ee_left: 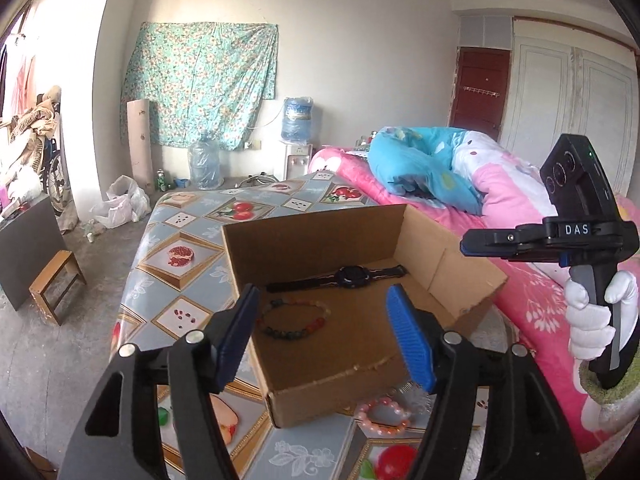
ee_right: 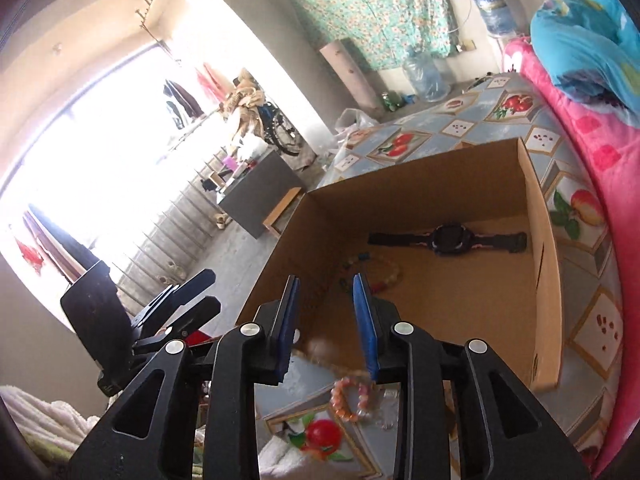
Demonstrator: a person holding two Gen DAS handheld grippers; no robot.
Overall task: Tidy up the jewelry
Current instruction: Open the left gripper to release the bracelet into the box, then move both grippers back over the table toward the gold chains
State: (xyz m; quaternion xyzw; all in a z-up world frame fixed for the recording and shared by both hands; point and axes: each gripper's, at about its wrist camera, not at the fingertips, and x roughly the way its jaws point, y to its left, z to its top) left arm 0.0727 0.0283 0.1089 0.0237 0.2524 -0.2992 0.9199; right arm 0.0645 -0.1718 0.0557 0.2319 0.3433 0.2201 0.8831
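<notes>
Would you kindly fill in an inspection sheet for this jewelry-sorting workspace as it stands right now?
Surface: table under a fruit-patterned cloth, beside a pink-covered bed.
Job's things: open cardboard box holding a black watch and a multicoloured bead bracelet; a pink bead bracelet lies on the cloth outside the box's near wall.
Clutter: a small clear item next to the pink bracelet, too blurred to identify.
Grippers: left gripper open, empty; right gripper open, empty.
Cables: nothing seen on the table.
Surroundings: water dispenser, floral wall cloth, wooden stool.
</notes>
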